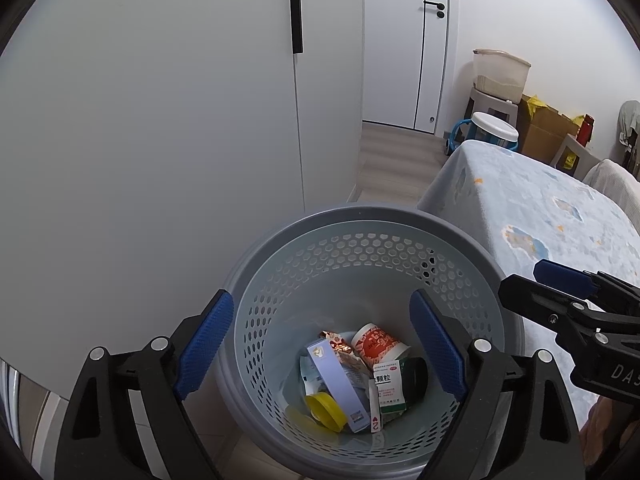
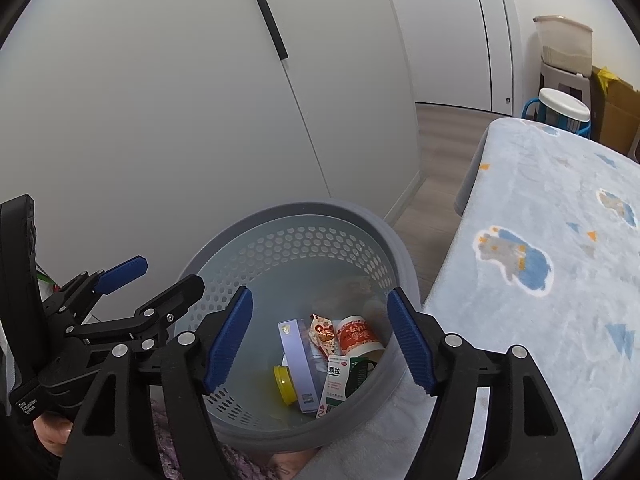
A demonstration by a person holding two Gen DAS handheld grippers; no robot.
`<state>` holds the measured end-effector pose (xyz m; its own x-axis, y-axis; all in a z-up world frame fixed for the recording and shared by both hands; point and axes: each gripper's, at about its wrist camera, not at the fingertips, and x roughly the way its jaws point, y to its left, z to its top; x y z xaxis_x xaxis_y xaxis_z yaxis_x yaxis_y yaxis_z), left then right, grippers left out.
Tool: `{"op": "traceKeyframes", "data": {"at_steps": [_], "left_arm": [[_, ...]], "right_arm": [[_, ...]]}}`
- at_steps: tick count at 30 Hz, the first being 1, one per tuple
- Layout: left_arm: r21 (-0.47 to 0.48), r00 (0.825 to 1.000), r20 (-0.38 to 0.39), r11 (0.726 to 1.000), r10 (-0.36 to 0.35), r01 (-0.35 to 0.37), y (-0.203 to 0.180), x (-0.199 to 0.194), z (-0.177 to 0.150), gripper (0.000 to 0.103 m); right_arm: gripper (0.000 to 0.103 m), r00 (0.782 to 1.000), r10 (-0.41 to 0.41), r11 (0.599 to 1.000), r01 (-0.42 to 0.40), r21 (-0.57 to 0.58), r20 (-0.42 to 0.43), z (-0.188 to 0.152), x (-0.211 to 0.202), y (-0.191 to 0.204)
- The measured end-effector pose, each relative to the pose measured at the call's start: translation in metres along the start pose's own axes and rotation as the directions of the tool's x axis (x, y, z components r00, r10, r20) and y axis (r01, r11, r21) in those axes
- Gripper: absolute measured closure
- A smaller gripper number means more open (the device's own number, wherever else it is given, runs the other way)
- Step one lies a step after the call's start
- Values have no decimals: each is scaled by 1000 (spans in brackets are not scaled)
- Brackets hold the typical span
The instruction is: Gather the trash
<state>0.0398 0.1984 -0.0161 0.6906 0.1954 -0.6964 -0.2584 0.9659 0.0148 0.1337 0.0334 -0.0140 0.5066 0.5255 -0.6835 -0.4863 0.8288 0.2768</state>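
Grey bin, left wrist view: I see the perforated wastebasket (image 1: 360, 280) standing on the floor straight ahead of my left fingers, its mouth lying between and beyond them.
Left gripper (image 1: 322, 350): fingers spread wide, nothing between the blue pads (image 1: 206, 344); it hangs above the open bin.
Trash in the bin: at the bottom, between my fingers, lie a yellow cap (image 1: 326, 411), a pale purple box (image 1: 338, 384), a red-and-white cup (image 1: 378, 344) on its side, a green-and-white medicine box (image 1: 390, 386) and a snack wrapper (image 1: 340, 346), all piled touching one another.
Right gripper (image 1: 532, 280): it reaches in from the right of my right-hand finger, over the bin's rim; I cannot tell its spread from this side.
Bed (image 1: 540, 208): a light blue patterned blanket, beyond the right-hand finger, just beside the bin.

Right wrist view, bin (image 2: 296, 224): again ahead of and between the fingers, seen from above.
Right gripper (image 2: 320, 338): fingers spread, pads (image 2: 410, 338) holding nothing, poised over the bin's mouth.
Trash: the purple box (image 2: 298, 364), yellow cap (image 2: 285, 384), cup (image 2: 358, 334), medicine box (image 2: 340, 380) and wrapper (image 2: 324, 332) sit on the bin's floor between the fingers.
Left gripper (image 2: 156, 276): left of my left-hand finger, fingers apart, empty, by the bin's rim.
Bed (image 2: 540, 280): to the right of the right-hand finger, touching the bin's side.
Cupboard door (image 2: 160, 100): white, beyond the bin.
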Motion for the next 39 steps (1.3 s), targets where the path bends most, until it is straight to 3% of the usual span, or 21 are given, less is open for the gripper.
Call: {"op": "traceKeyframes", "data": {"at_steps": [39], "left_arm": [[-15,1000,10,1000,13,-13,2,0,1,17]], "right_arm": [[26,1000,-23,999,23,-24,7,-3,0,6]]}}
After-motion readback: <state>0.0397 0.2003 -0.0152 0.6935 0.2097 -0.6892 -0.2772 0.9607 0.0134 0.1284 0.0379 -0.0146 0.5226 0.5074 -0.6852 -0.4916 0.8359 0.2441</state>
